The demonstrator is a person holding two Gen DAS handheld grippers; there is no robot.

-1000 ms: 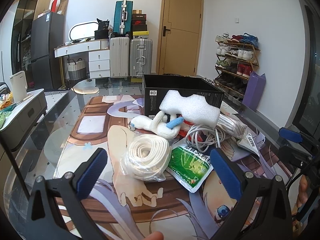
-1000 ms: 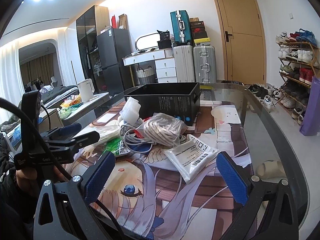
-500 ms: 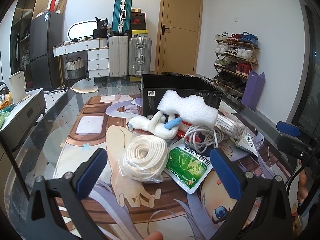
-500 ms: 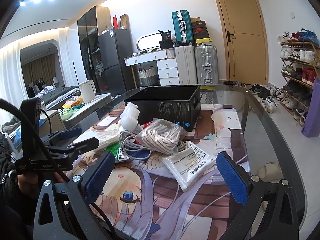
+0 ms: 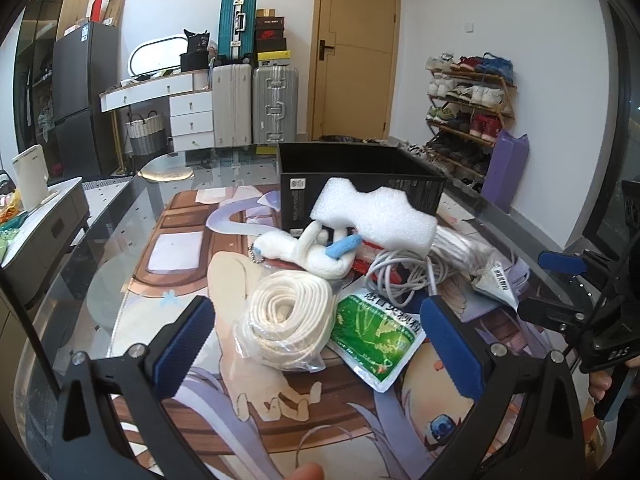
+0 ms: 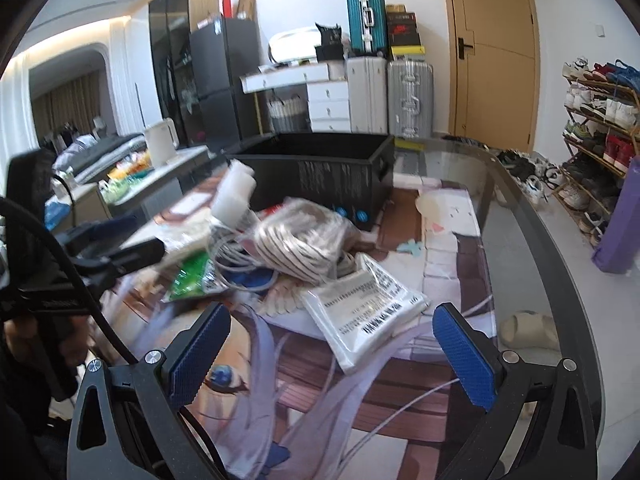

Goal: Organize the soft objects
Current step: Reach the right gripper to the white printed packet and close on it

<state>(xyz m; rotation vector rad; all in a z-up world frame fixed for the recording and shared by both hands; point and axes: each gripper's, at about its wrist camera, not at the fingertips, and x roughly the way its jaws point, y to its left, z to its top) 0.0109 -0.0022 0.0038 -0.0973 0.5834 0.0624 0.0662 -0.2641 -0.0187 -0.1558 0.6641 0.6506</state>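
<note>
A pile of soft things lies on the printed mat before a black box (image 5: 360,184) (image 6: 320,176). A bagged white rope coil (image 5: 286,316), a green packet (image 5: 376,334), a white plush toy (image 5: 312,250), a white foam block (image 5: 376,218) and a grey cable (image 5: 404,276) show in the left wrist view. A striped rope bundle (image 6: 304,240) and a white printed packet (image 6: 368,308) show in the right wrist view. My left gripper (image 5: 316,344) is open and empty, just short of the rope coil. My right gripper (image 6: 332,356) is open and empty, just short of the white packet.
The glass table edge (image 6: 552,248) curves along the right, with a shoe rack (image 6: 600,120) and a purple bag (image 5: 504,172) beyond. Suitcases (image 5: 256,100) and drawers stand at the back wall. A side cabinet with a kettle (image 5: 30,180) stands to the left.
Both grippers have moved forward towards the pile, so the objects look larger. The right wrist view is blurred from motion. Both stay open and empty.
</note>
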